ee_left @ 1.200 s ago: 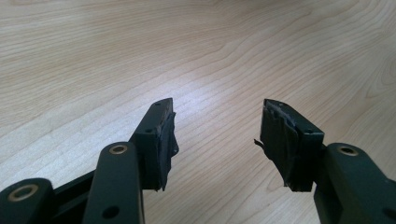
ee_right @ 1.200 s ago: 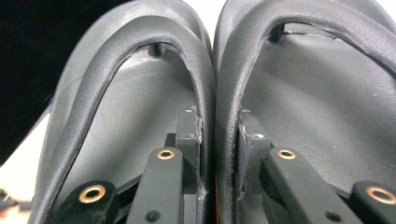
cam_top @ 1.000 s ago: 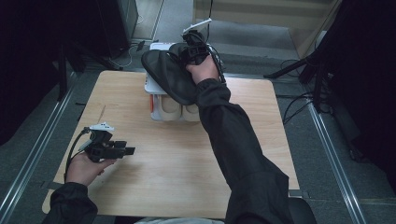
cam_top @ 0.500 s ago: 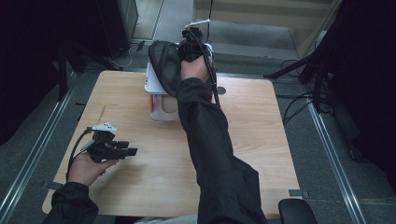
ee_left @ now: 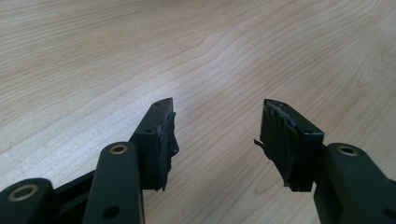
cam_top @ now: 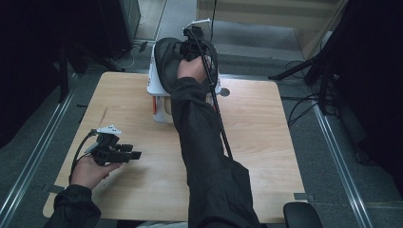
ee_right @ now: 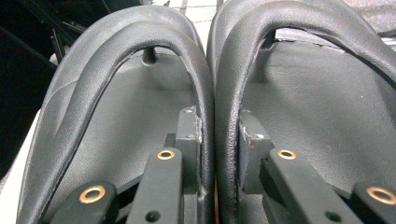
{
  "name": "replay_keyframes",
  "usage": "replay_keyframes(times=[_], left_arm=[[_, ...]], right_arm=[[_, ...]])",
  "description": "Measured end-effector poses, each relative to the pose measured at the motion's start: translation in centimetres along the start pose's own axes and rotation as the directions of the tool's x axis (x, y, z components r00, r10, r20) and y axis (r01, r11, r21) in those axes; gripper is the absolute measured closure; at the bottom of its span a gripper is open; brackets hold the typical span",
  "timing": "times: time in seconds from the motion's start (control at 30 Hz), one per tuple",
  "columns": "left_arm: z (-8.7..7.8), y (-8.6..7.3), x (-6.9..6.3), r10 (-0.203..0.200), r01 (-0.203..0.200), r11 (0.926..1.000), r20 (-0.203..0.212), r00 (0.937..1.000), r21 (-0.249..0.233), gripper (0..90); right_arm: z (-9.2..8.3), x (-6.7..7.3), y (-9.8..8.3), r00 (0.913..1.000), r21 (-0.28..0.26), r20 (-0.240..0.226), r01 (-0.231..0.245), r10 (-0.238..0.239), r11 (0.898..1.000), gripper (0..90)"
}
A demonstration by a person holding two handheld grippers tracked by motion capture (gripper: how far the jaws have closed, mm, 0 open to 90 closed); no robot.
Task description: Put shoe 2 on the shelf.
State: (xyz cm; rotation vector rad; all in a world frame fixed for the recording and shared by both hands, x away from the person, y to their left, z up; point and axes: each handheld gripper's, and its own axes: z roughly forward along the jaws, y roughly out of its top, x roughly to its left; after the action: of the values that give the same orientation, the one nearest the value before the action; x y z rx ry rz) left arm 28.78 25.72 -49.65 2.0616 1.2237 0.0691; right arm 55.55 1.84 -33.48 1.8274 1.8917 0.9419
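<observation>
Wooden table [cam_top: 266, 142], black leather sandals [ee_right: 140, 84], paired.

We see two black leather sandals [ee_right: 140, 93] with matching black straps, over a white rack [cam_top: 153, 78] marked with red, a pale wood-grain table [cam_top: 266, 137], and black sleeves [cam_top: 199, 142].

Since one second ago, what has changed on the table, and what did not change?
The right gripper, shut on the pair of black sandals, swung them from lying across the white box to pointing along it, toward the far edge. The left gripper stayed open, low over the table.
</observation>
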Motion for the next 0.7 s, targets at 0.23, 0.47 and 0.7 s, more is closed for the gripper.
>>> replay_keyframes(times=[0.23, 0.47, 0.7], left_arm=[[0.02, 0.05, 0.02, 0.003, -0.003, 1.0000, 0.003, 1.0000, -0.001, 45.4], [0.26, 0.20, -0.30, 0.015, -0.015, 0.9998, 0.008, 0.9998, 0.011, 45.4], [0.24, 0.18, -0.24, 0.015, -0.015, 0.9998, 0.006, 0.9999, 0.012, 45.5]], right_arm=[[0.33, 0.30, 0.17, 0.9998, -0.013, 0.016, -0.010, 0.010, 1.000, 73.1], [0.50, 0.42, 0.20, 0.9997, -0.018, -0.023, -0.007, 0.006, 1.000, 63.1], [0.30, 0.61, 0.12, 0.9995, -0.021, -0.026, 0.016, -0.016, 1.000, 59.0]])
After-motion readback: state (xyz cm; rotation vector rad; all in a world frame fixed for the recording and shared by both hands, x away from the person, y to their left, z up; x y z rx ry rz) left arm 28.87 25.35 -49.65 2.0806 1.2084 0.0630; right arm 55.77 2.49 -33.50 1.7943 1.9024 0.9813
